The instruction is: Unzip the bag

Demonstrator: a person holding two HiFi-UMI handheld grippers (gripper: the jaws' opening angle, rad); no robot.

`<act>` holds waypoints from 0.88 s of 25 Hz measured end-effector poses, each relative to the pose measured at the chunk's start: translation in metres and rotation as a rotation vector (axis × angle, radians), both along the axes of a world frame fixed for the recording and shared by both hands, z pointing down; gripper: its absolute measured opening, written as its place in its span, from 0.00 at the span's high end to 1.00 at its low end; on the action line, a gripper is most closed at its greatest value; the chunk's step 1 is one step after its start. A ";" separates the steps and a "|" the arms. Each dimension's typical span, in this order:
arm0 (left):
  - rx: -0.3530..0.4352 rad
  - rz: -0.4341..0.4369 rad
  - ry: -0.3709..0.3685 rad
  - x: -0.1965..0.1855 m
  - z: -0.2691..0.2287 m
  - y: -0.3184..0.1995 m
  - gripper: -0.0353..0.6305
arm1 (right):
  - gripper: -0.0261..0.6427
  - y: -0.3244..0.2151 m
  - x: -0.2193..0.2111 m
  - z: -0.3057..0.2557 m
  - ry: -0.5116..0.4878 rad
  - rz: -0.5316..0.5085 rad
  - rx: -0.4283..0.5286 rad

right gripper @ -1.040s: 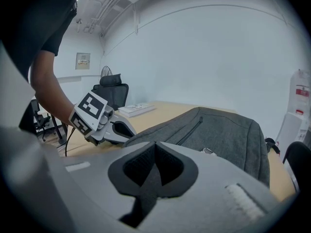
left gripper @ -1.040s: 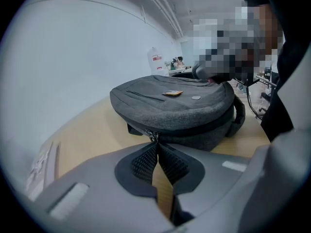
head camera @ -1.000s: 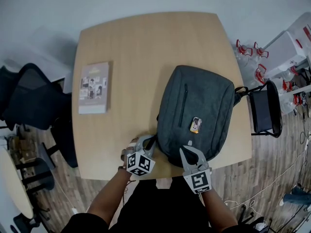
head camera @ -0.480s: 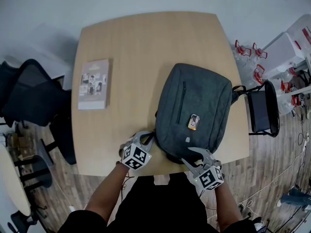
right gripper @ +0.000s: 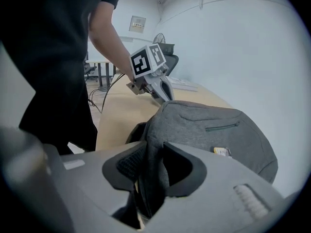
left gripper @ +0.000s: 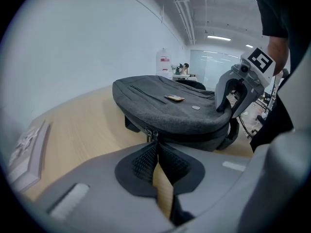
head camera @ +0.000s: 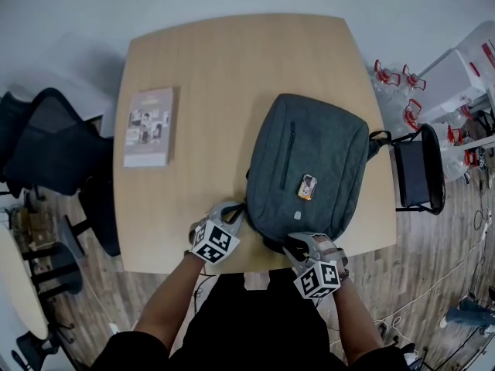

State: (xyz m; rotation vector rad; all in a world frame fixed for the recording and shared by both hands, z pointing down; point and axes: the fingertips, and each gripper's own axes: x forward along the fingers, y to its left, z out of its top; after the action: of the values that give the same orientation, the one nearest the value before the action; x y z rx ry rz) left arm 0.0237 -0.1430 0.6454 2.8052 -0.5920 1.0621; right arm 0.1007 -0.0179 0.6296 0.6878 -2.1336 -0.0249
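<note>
A grey backpack (head camera: 309, 168) lies flat on the wooden table (head camera: 216, 76), its bottom edge towards me. My left gripper (head camera: 232, 213) is at the bag's near left corner. In the left gripper view (left gripper: 154, 142) its tips meet on the zipper pull (left gripper: 150, 136). My right gripper (head camera: 305, 242) is on the bag's near edge. In the right gripper view (right gripper: 153, 147) a fold of grey bag fabric (right gripper: 150, 169) fills the gap between the pads. Its jaws have just been closing on that fold.
A book (head camera: 148, 126) lies on the table's left side. A black chair (head camera: 46, 157) stands to the left, another chair (head camera: 421, 176) at the right, close to the bag. Water bottles with red handles (head camera: 398, 83) stand on the floor at the right.
The right gripper swung out to the right, opened, then came back onto the bag's near edge and closed on the fabric. The bag shifted slightly. The left gripper stayed put.
</note>
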 end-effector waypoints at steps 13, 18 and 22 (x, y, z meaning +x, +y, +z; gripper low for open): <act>0.046 0.032 -0.028 -0.006 -0.003 0.024 0.91 | 0.87 -0.018 -0.005 0.001 -0.034 0.148 -0.016; 0.053 0.025 -0.044 -0.010 -0.005 0.028 0.91 | 0.87 -0.032 -0.017 0.001 -0.053 0.203 -0.035; 0.044 0.013 -0.046 -0.015 -0.007 0.035 0.91 | 0.87 -0.046 -0.028 0.002 -0.069 0.249 -0.064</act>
State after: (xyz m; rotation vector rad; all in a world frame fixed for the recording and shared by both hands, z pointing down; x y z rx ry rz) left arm 0.0087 -0.1084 0.6385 2.8330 -0.6108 1.1318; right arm 0.0729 -0.0637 0.6314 0.9228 -2.0901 0.2033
